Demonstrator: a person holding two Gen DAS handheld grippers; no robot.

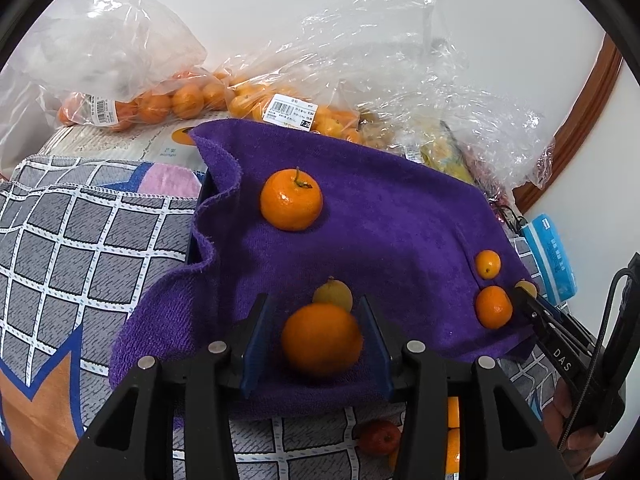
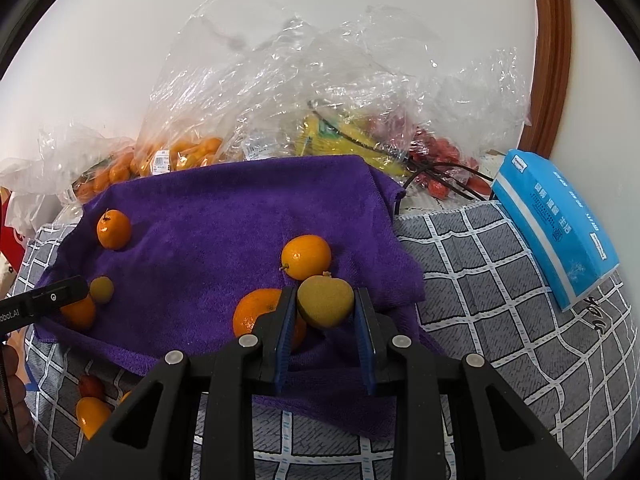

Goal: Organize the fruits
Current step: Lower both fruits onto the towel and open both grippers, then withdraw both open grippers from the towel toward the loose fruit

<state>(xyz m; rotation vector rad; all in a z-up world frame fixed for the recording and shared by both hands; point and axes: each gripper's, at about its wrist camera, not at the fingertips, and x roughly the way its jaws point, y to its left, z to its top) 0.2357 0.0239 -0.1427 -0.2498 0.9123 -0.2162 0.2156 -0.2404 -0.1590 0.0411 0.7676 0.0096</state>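
A purple towel (image 1: 400,224) (image 2: 224,220) carries loose fruit. In the left wrist view my left gripper (image 1: 316,320) is open around a large orange (image 1: 322,339), its fingers standing off both sides; a yellow-green fruit (image 1: 334,295) lies just behind it. A stemmed orange (image 1: 291,199) sits farther back, and two small oranges (image 1: 493,306) lie at the right. In the right wrist view my right gripper (image 2: 323,305) is shut on a yellow-green fruit (image 2: 325,301). An orange (image 2: 256,314) lies left of it and another orange (image 2: 306,257) behind it.
Clear plastic bags of oranges (image 1: 172,100) (image 2: 176,156) and other fruit (image 2: 436,152) stand behind the towel against the wall. A blue tissue pack (image 2: 556,224) lies at the right on the checked cloth (image 2: 480,260). A small red fruit (image 1: 378,438) and oranges (image 2: 92,416) lie near the front.
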